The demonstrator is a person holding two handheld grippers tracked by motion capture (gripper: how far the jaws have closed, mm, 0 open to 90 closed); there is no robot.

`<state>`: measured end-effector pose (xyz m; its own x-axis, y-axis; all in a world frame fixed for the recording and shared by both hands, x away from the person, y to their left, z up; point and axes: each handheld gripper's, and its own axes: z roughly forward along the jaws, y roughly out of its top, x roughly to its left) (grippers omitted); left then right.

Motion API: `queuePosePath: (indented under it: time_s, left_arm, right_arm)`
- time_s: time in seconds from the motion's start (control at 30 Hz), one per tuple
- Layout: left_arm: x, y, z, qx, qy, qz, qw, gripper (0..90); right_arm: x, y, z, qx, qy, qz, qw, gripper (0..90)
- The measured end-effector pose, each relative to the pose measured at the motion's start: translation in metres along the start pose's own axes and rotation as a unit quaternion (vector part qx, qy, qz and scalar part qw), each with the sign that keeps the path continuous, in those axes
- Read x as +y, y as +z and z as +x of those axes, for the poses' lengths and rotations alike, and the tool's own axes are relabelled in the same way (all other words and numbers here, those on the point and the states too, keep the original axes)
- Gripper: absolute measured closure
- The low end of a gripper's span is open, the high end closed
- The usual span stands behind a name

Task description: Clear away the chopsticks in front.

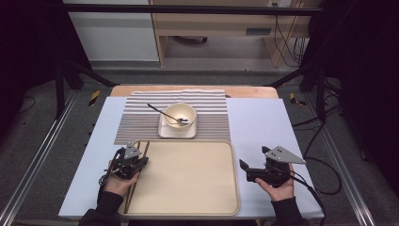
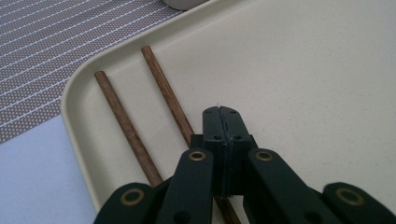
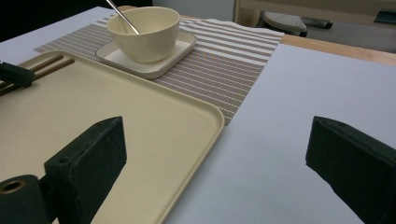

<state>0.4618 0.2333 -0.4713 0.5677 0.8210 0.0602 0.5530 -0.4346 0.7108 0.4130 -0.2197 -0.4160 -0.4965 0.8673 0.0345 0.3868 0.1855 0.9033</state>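
One big table (image 1: 263, 127) holds one striped mat (image 1: 141, 120) at the 12 o'clock end and one wide tan tray (image 1: 188, 174) at the 6 o'clock end. On the mat sits one small square plate (image 1: 164, 133) with one bowl (image 1: 179, 114) on it, and one spoon (image 1: 162, 112) leans in the bowl with its handle toward 10 o'clock. Two brown chopsticks (image 2: 122, 122) lie side by side in the tray, along its 9 o'clock edge. Their long way runs from 6 o'clock to 12 o'clock. The left claw (image 2: 220, 112) is right over them, just to the 3 o'clock side, and its jaws are pressed together with nothing between them. The nearer stick runs under the claw; I cannot tell if they touch. The right claw (image 3: 215, 154) is well apart, off the tray at its 3 o'clock side, with its jaws spread wide and holding nothing. So the left claw is the nearer one, and it would need to spread its jaws before picking up a stick.
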Motion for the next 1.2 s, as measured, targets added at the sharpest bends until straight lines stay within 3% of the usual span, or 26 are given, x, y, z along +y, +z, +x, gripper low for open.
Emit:
queuePosePath:
  time_s: [0.47,0.63,1.2]
  left_arm:
    - [-0.003,-0.002,0.008,0.019,-0.021,-0.002,0.9996,89.8]
    - [-0.003,-0.003,0.009,0.028,-0.020,0.005,0.9994,89.8]
    - [-0.003,-0.004,0.009,0.024,-0.016,-0.002,0.9996,89.8]
  right_arm:
    - [0.000,0.000,0.000,0.000,-0.002,0.002,1.0000,5.4]
    - [-0.001,0.001,0.000,-0.001,-0.003,0.004,1.0000,5.4]
    - [0.000,0.000,0.000,-0.002,-0.001,0.001,1.0000,5.4]
